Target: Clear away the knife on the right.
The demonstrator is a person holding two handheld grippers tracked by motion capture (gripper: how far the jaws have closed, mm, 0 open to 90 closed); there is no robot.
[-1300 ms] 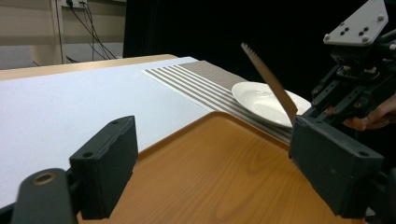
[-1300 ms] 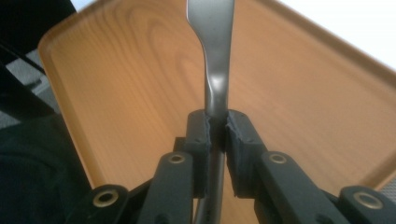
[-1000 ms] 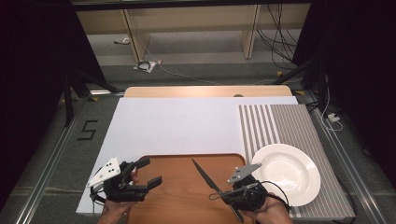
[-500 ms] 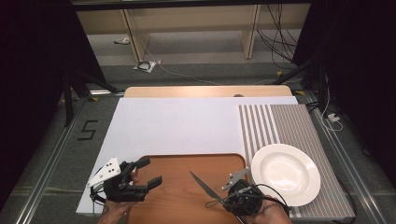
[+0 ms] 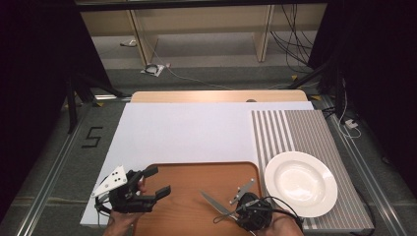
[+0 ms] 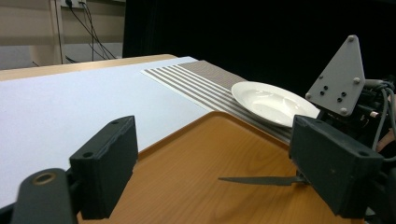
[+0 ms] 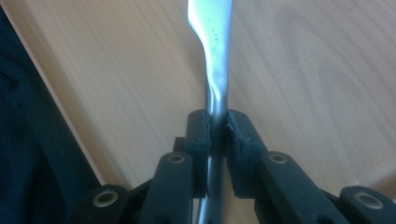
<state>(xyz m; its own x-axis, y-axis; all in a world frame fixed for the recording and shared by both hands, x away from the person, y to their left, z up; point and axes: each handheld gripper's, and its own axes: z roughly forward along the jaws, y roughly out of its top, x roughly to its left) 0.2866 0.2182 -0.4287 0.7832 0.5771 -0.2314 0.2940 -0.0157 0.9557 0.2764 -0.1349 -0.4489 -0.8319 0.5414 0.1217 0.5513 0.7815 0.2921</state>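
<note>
1. High view showed a wooden tray (image 5: 187, 196) at the near edge of the table, lying on a white mat (image 5: 196, 132).
2. The right gripper (image 5: 235, 209) sat over the tray's near right part, with its jaws closed tight on the handle of a knife (image 5: 216, 204).
3. The knife's blade pointed away from that gripper toward the tray's middle, low over the wood; whether the tip touched the tray could not be told.
4. Right gripper view had the knife (image 7: 215, 60) running straight up between the two black pads (image 7: 198, 135), which pressed on the handle from both sides, with the tray's wood grain behind it.
5. The left gripper (image 5: 155, 182) hung at the tray's left edge, its jaws spread wide with nothing between them.
6. Left gripper view looked across the tray (image 6: 196, 168) between its own spread jaws, with the knife (image 6: 261, 179) held level above the wood on the far side.
7. A white plate (image 5: 301, 183) rested just right of the tray, on a striped mat (image 5: 295, 132).
</note>
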